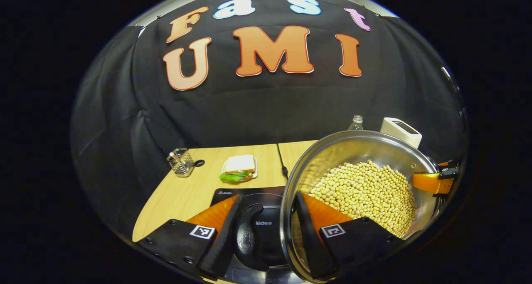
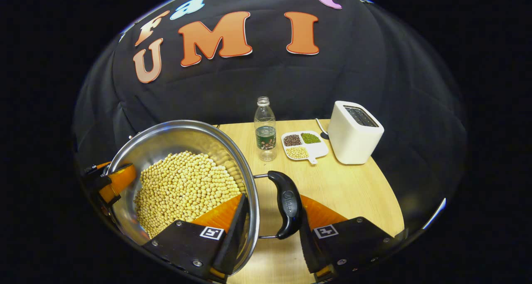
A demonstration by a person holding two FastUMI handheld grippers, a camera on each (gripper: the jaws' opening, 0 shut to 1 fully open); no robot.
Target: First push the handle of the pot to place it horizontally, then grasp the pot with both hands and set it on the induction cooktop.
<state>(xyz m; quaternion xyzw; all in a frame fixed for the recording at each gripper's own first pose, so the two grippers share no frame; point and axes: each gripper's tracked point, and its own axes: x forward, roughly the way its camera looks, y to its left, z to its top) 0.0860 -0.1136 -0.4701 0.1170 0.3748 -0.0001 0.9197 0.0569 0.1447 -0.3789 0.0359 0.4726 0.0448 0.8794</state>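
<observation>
A steel pot (image 1: 332,155) full of yellow soybeans (image 1: 365,192) is held between both grippers. My left gripper (image 1: 268,203) is shut on one black side handle (image 1: 249,228) and the rim: one finger lies outside the handle, the other inside the pot wall. Below that handle lies the black induction cooktop (image 1: 249,191). In the right gripper view, my right gripper (image 2: 272,203) is shut the same way on the opposite handle (image 2: 289,205) of the pot (image 2: 166,138). Each view shows the other gripper across the pot (image 1: 436,180) (image 2: 110,182). Whether the pot's base touches anything is hidden.
On the wooden table (image 1: 187,192) stand a sandwich on a plate (image 1: 239,169), a wire holder (image 1: 181,162) and a black cable (image 1: 282,159). To the right are a plastic bottle (image 2: 265,130), a divided dish of beans (image 2: 303,144) and a white toaster (image 2: 355,132).
</observation>
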